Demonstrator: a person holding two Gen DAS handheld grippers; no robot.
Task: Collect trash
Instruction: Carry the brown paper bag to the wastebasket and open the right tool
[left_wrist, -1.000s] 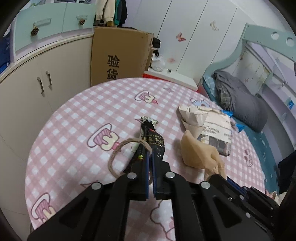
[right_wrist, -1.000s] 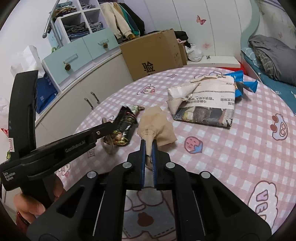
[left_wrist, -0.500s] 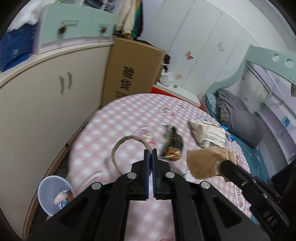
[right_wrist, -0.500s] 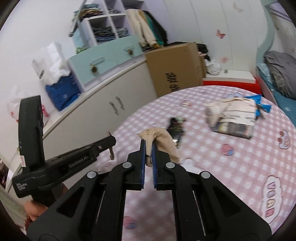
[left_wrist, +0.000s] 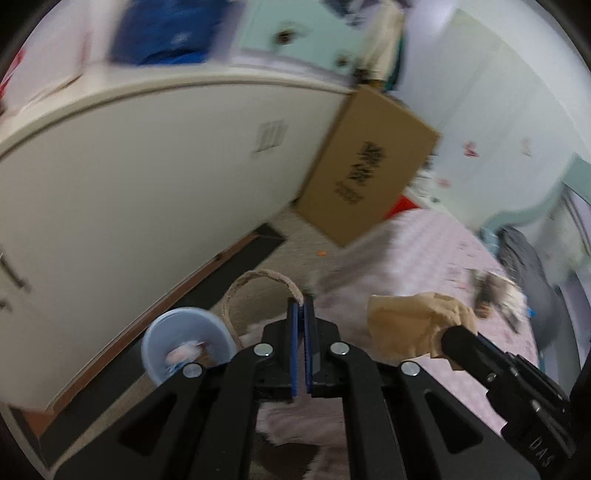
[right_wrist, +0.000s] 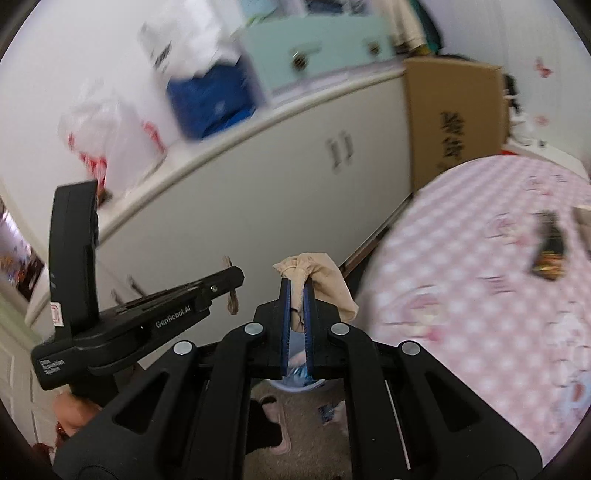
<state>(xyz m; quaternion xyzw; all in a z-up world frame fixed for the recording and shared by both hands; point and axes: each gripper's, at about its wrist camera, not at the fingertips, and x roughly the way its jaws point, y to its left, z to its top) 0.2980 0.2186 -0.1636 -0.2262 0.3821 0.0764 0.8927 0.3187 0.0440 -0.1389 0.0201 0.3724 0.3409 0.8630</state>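
Note:
My left gripper (left_wrist: 303, 306) is shut on a tan rope loop (left_wrist: 258, 280) and holds it off the table edge, above the floor. A pale blue trash bin (left_wrist: 186, 343) with some trash in it stands on the floor just below and left. My right gripper (right_wrist: 298, 291) is shut on a beige crumpled bag (right_wrist: 317, 273), which also shows in the left wrist view (left_wrist: 413, 325). The bin's rim (right_wrist: 295, 384) shows under the right gripper. A dark snack wrapper (right_wrist: 548, 251) lies on the pink checked table (right_wrist: 480, 280).
A white cabinet (left_wrist: 129, 184) runs along the wall close to the bin. A cardboard box (left_wrist: 365, 177) stands on the floor beyond. Slippers (right_wrist: 273, 421) lie on the floor below. The left gripper's body (right_wrist: 129, 314) shows in the right wrist view.
Both grippers have swung left off the table toward the floor, carrying the rope loop and the beige bag. The bin is now close under them.

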